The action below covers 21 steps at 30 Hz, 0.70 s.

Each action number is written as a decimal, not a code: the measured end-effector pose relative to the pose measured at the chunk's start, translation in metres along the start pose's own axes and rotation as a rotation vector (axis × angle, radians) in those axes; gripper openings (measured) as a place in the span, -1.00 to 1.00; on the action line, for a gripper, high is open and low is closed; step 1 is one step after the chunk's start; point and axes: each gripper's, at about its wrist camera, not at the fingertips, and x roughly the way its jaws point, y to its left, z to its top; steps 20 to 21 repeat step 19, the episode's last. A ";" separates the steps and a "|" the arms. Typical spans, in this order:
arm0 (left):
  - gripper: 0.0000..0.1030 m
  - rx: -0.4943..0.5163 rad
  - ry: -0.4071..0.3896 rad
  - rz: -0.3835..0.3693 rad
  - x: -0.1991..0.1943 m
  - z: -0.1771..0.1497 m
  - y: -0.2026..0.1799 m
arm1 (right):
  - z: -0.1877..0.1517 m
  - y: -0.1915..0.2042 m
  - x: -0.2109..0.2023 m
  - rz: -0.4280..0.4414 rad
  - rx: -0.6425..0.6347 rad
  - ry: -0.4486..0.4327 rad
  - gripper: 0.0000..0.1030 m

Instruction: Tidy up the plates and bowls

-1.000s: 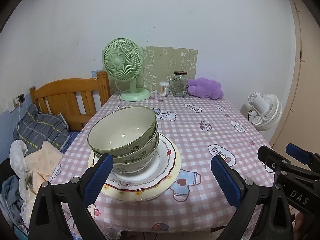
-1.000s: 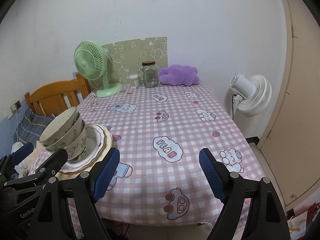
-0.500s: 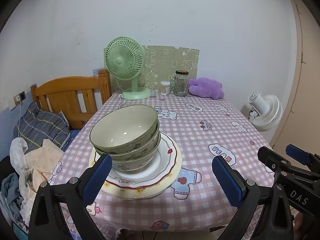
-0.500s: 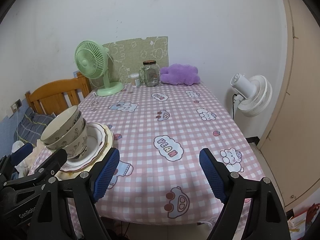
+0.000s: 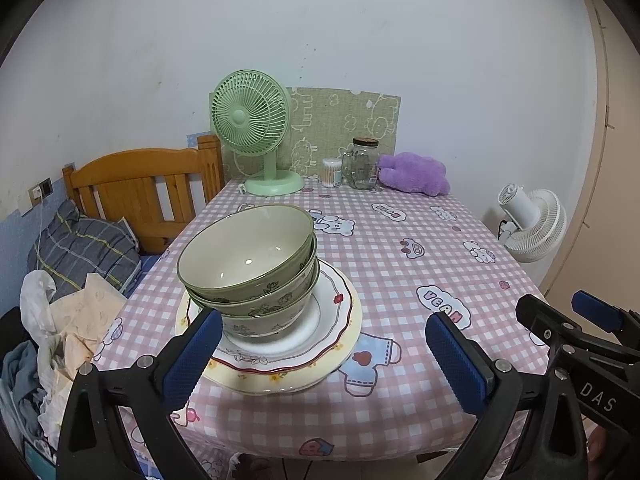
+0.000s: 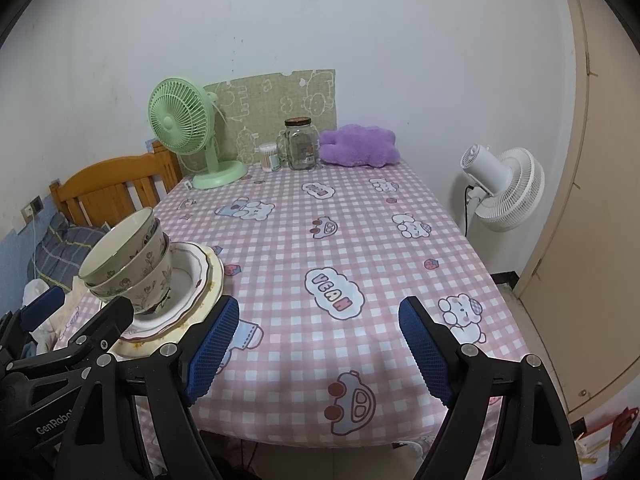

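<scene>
Three green bowls [image 5: 248,256] sit nested on a white red-rimmed plate [image 5: 340,308], which lies on a cream plate [image 5: 352,344]. The stack stands near the front left of the pink checked tablecloth [image 5: 400,272]. My left gripper [image 5: 320,322] is open and empty just in front of the stack, apart from it. My right gripper [image 6: 318,308] is open and empty over the table's front edge, to the right of the bowls [image 6: 128,256] and plates [image 6: 204,280]. Each gripper shows at the edge of the other's view.
At the back stand a green desk fan [image 5: 256,128], a glass jar [image 5: 362,164], a cotton swab tub [image 5: 332,172] and a purple plush [image 5: 414,172]. A wooden headboard [image 5: 140,188] and clothes [image 5: 60,320] lie left. A white floor fan [image 6: 504,188] and door [image 6: 580,200] are right.
</scene>
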 end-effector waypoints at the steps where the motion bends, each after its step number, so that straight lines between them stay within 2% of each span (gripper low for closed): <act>1: 0.98 -0.001 0.000 0.001 0.000 -0.001 -0.001 | 0.000 0.000 0.000 0.001 0.000 0.001 0.64; 21: 0.99 -0.010 0.008 0.009 0.000 -0.002 -0.010 | 0.000 -0.005 0.001 0.001 -0.002 -0.001 0.64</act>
